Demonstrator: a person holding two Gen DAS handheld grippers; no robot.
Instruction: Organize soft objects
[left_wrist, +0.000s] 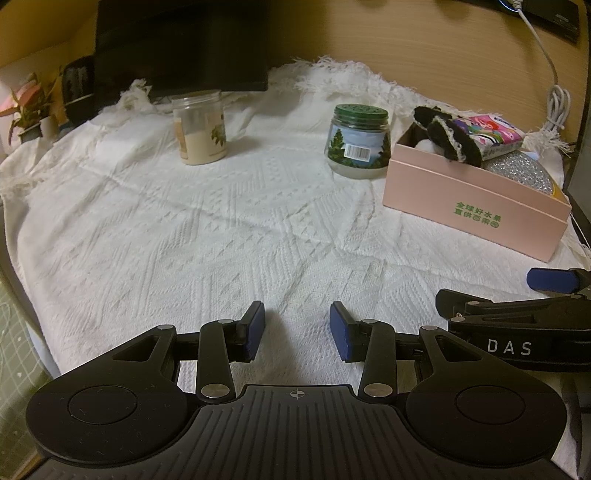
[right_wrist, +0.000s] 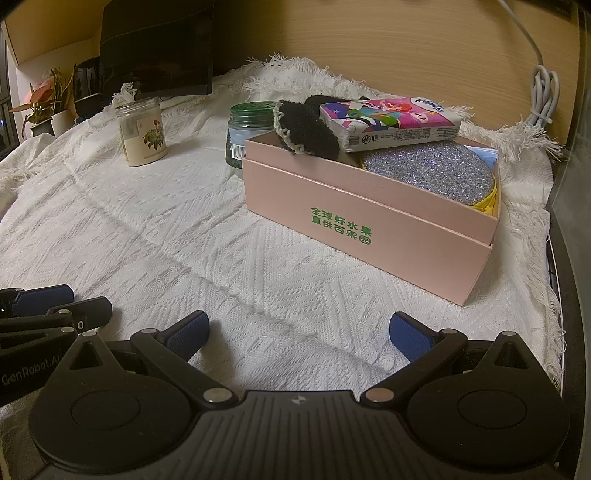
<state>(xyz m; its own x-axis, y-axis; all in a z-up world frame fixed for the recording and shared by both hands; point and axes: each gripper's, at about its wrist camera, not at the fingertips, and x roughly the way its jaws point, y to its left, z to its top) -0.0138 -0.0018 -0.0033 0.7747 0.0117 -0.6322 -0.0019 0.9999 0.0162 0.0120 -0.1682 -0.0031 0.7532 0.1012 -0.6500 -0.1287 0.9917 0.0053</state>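
While both lay released over the white cloth (left_wrist: 184, 229), the left hand-held gripper (left_wrist: 297, 330) and right hand-held gripper (right_wrist: 299, 334) held nothing; the tissue pack (right_wrist: 391, 123), black pads (right_wrist: 306, 133) and glittery sponge (right_wrist: 428, 168) sat in the pink box (right_wrist: 369, 225).

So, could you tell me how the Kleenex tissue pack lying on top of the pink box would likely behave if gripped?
The tissue pack probably squashes: its wrapper looks soft. It seems light, perched on the silver scouring pad. The glossy film may slip between fingers.

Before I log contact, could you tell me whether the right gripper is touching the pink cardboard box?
Apart: the right wrist view shows bare white cloth between the open right gripper and the pink cardboard box.
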